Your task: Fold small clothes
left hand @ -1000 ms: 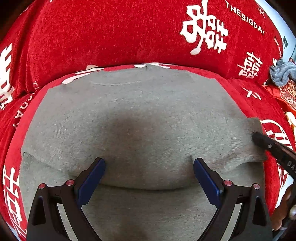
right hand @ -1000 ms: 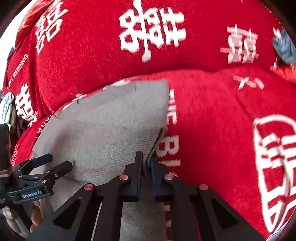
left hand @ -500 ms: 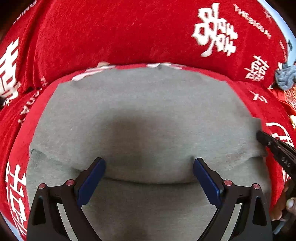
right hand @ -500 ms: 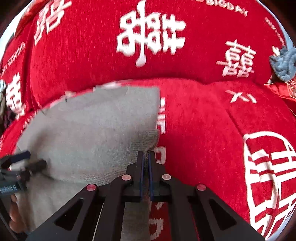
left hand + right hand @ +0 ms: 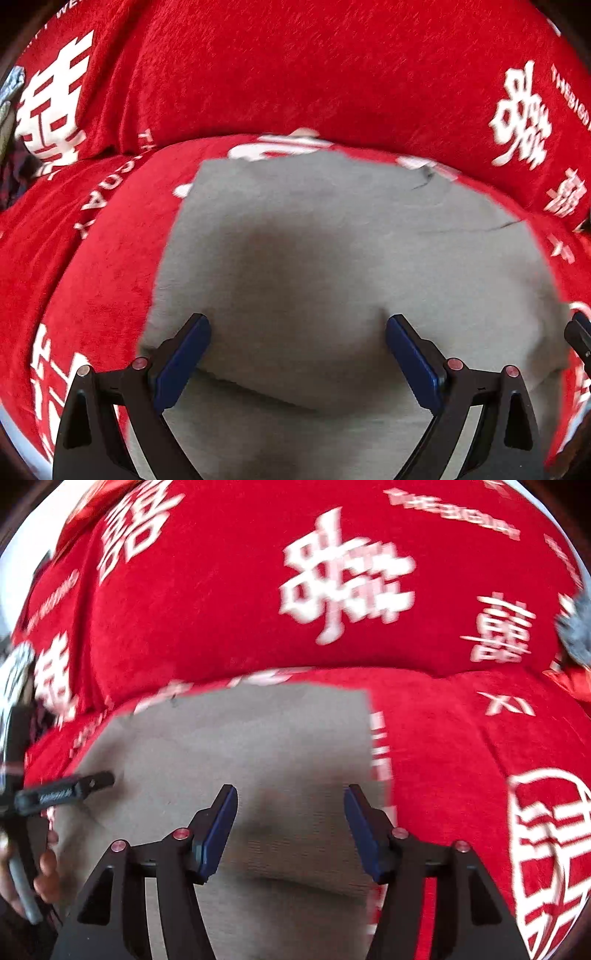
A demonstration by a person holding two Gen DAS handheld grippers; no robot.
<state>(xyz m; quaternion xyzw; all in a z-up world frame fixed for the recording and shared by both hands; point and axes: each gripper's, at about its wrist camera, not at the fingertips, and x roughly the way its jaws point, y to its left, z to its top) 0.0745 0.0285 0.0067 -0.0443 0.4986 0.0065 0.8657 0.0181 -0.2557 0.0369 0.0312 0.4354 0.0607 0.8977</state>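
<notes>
No box, basket or other container shows in either view. There is 1 grey garment point(image 5: 332, 258), lying flat on the seat of a red sofa cover point(image 5: 92, 277) printed with white characters; the cover's back cushion rises just behind the garment's far edge. A fold line crosses the garment near its front edge.

There are 2 grippers. The left gripper point(image 5: 298, 354) has its 2 blue-padded fingers spread wide, holding nothing, with the garment's front part lying between and beneath them. The right gripper point(image 5: 290, 827) is also spread and holds nothing; it sits over the garment's right front part, its right finger near the garment's right edge where the red cover begins. In the right wrist view, the left gripper appears at the garment's left side, held by a hand point(image 5: 44, 875).

1 small grey cloth point(image 5: 574, 631) lies at the sofa cover's far right, well apart from the garment.
</notes>
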